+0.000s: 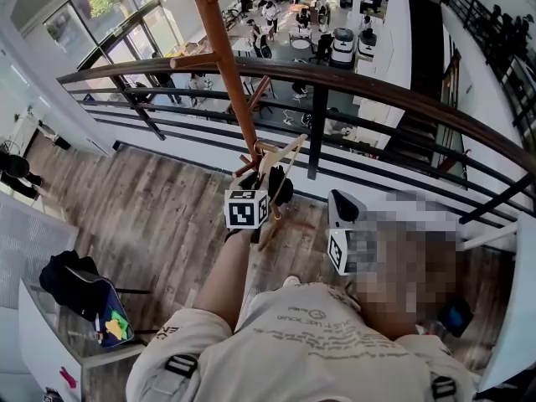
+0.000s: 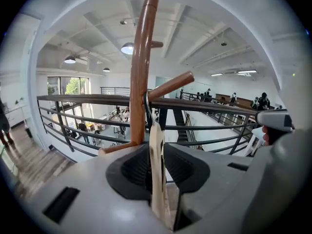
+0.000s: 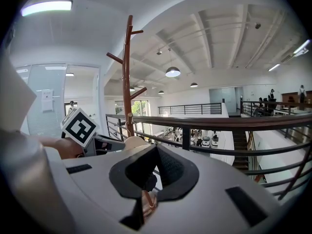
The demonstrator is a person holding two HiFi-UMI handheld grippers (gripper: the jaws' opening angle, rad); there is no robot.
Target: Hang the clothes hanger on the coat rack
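Now left claw (image 2: 157, 155) grips hanger (image 2: 156, 136) (seemingly hooked).

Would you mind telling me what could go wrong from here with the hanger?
1. The metal hook of the hanger sits beside the peg, not clearly over it; opening the left gripper now might drop it.
2. The railing stands just behind the coat rack, so a dropped hanger might fall toward the people below.

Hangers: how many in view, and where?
1. A wooden hanger is clamped between the left gripper's fingers, with its metal hook close by the coat rack's post. Others may be hidden outside these views.
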